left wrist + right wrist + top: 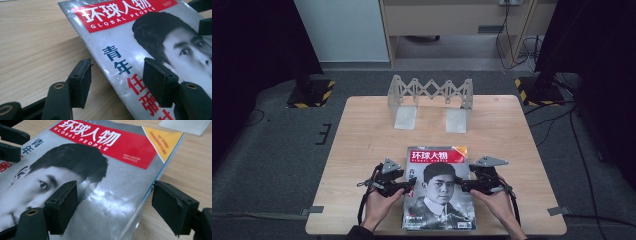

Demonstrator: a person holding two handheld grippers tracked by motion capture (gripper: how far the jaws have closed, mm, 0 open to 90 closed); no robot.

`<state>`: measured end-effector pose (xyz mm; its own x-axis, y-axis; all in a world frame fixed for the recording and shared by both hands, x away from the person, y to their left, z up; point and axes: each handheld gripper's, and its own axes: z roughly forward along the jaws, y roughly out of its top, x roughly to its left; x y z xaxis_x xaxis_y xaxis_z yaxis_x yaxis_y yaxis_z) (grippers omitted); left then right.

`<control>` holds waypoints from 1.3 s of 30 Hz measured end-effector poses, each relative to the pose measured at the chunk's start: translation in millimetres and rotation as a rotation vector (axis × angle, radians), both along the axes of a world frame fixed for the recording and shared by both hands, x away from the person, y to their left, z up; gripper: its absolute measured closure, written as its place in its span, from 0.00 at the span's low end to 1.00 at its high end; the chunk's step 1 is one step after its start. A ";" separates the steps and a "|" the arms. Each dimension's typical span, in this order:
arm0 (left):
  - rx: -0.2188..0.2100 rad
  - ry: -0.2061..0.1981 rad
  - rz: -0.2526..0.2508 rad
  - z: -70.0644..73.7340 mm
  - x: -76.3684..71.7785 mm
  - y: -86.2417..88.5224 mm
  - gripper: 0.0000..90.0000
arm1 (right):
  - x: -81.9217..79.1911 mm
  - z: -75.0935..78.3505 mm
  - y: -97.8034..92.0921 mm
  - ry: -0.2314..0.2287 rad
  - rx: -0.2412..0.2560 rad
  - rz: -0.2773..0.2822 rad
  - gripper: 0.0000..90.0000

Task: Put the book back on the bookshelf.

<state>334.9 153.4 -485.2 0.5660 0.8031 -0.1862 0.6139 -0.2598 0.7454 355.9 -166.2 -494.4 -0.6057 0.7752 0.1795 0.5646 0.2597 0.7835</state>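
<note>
A magazine lies flat on the near half of the wooden surface, cover up: grey cover, red title band with white lettering, yellow corner, black-and-white portrait. The left gripper sits at the magazine's left edge, jaws wide apart, 1 over the bare wood and 1 over the cover, gripping nothing. The right gripper sits at the right edge, jaws equally wide, straddling that edge without closing on it. A metal folding rack stands at the far side, well apart.
</note>
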 end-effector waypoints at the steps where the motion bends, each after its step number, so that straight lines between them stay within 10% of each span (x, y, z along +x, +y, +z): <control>1: -0.003 0.002 -0.003 -0.2 -0.9 -0.3 0.45 | 0.4 0.7 0.4 -0.002 -0.003 0.004 0.23; 17: 0.006 0.016 -0.015 1.9 -17.8 4.7 0.44 | 18.4 -0.4 12.7 -0.015 -0.016 0.040 0.24; 28: -0.049 0.044 0.003 -4.8 29.0 18.6 0.36 | 7.1 -1.3 2.1 -0.012 -0.006 0.049 0.25; 39: -0.084 0.036 -0.053 -8.7 42.7 16.6 0.36 | 5.9 -1.1 6.0 -0.015 -0.007 0.074 0.27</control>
<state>377.5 170.0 -493.9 0.5989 0.7531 -0.2722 0.6275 -0.2301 0.7438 361.8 -160.2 -495.5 -0.6637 0.7296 0.1649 0.5322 0.3057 0.7895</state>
